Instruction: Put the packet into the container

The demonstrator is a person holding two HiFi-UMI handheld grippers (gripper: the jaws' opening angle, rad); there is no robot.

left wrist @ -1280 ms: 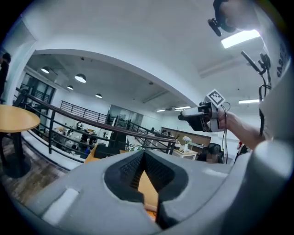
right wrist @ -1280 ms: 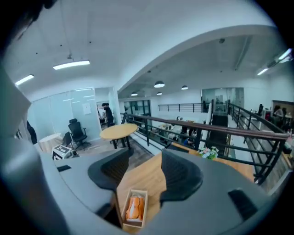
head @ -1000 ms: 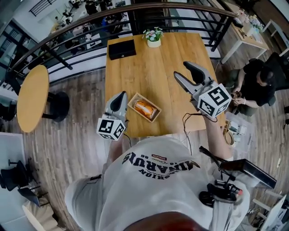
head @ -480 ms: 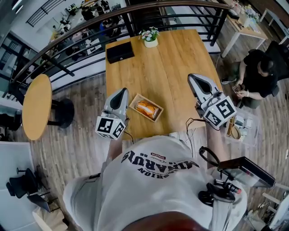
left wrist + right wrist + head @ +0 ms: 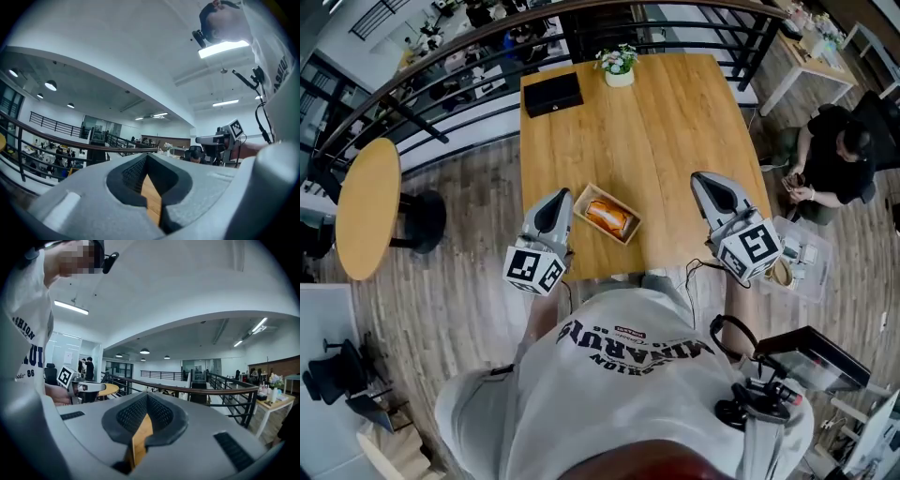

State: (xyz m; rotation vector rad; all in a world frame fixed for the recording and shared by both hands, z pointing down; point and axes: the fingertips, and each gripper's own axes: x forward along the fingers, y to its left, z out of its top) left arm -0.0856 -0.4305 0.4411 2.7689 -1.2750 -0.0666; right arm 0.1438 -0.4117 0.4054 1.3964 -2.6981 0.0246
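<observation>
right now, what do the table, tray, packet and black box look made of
The table looks like light wood with a satin finish; plank seams and grain show.
The tray seems to be pale wood too, with thin walls close to the table's tone.
The packet is an orange film, probably plastic; lighter streaks suggest sheen.
The box is black and matte; its material is not clear.

Bright, even light comes from ceiling strip lights [image 5: 224, 48], casting only soft shadows on the wooden table [image 5: 647, 122]. Every view bows at its edges; the gripper views have dark corners.
</observation>
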